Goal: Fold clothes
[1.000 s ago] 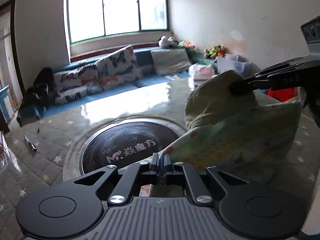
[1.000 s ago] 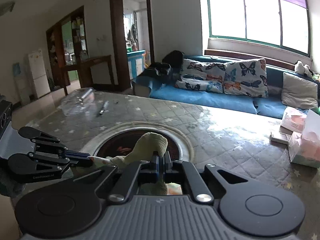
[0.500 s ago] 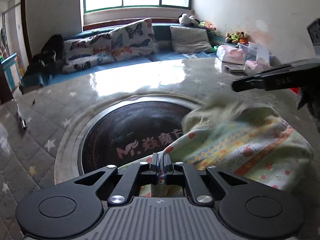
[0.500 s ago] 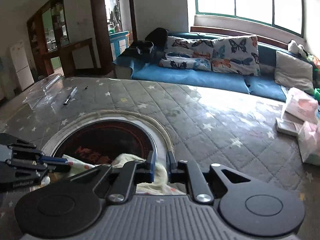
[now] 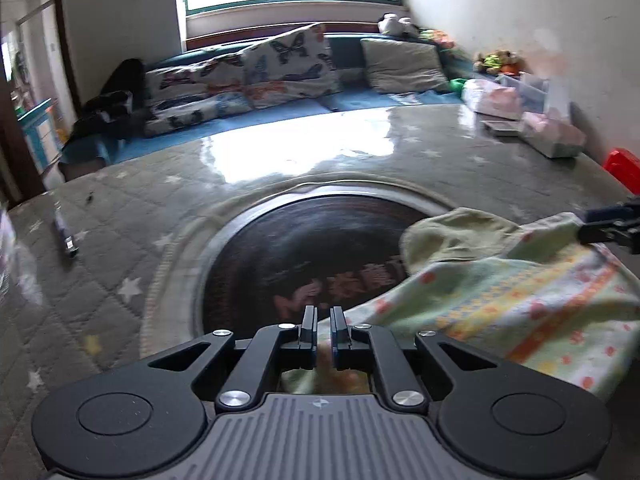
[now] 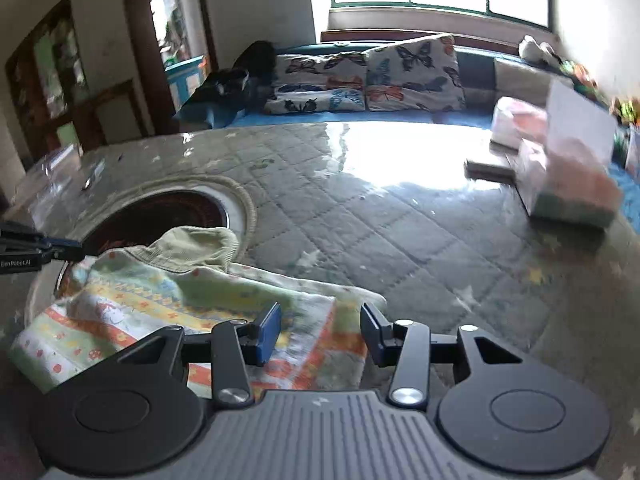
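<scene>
Your left gripper (image 5: 324,322): jaws slightly apart, cloth contact hidden | your right gripper (image 6: 320,326): jaws wide, empty | garment (image 6: 168,296): on table (image 6: 400,232), partly over dark round inset (image 5: 304,240), near edge blocked

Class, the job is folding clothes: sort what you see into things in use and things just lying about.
In use: patterned garment; left tool; right tool.

Lying about: tissue packs; pen; butterfly cushions; round dark inset.
</scene>
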Demonstrator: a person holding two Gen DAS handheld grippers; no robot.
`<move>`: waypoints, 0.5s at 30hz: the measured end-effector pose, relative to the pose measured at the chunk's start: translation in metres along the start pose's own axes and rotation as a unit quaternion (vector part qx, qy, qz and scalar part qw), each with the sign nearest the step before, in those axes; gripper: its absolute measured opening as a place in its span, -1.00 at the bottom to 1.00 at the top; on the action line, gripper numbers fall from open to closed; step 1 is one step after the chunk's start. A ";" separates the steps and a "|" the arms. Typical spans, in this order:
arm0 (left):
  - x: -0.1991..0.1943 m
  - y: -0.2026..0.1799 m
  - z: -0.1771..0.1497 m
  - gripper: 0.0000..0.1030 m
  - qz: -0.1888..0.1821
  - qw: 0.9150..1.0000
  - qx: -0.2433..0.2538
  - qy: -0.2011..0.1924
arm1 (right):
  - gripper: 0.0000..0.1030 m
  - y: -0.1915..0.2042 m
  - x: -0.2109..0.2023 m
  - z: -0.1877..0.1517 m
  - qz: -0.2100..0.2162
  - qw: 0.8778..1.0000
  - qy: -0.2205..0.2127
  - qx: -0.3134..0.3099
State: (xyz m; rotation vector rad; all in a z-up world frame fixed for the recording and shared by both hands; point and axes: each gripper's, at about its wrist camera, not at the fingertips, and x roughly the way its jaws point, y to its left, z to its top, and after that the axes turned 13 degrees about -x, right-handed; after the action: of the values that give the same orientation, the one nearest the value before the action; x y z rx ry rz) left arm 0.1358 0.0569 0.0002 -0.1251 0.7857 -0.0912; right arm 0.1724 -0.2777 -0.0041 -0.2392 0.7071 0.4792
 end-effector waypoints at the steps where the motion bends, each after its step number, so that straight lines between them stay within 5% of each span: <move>1: -0.002 0.002 0.001 -0.84 -0.001 1.000 -0.006 -0.001 | -0.18 -0.001 0.001 0.000 0.004 1.000 -0.001 0.004; 7: -0.023 -0.015 -0.003 -0.83 -0.032 0.999 -0.012 -0.013 | -0.53 -0.005 0.005 -0.002 0.025 0.999 -0.003 0.026; 9: -0.029 -0.026 -0.007 -0.82 -0.053 0.998 -0.009 -0.015 | -0.85 -0.001 0.007 -0.001 0.025 0.999 -0.002 0.023; 15: -0.034 -0.058 -0.017 -0.79 -0.104 0.994 0.012 -0.008 | -0.89 0.011 0.005 0.005 -0.024 0.999 -0.015 -0.019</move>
State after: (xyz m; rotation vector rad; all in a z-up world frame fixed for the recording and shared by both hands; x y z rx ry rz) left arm 0.0976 0.0025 0.0208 -0.1845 0.7542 -0.2965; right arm 0.1729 -0.2649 -0.0045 -0.2829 0.6631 0.4505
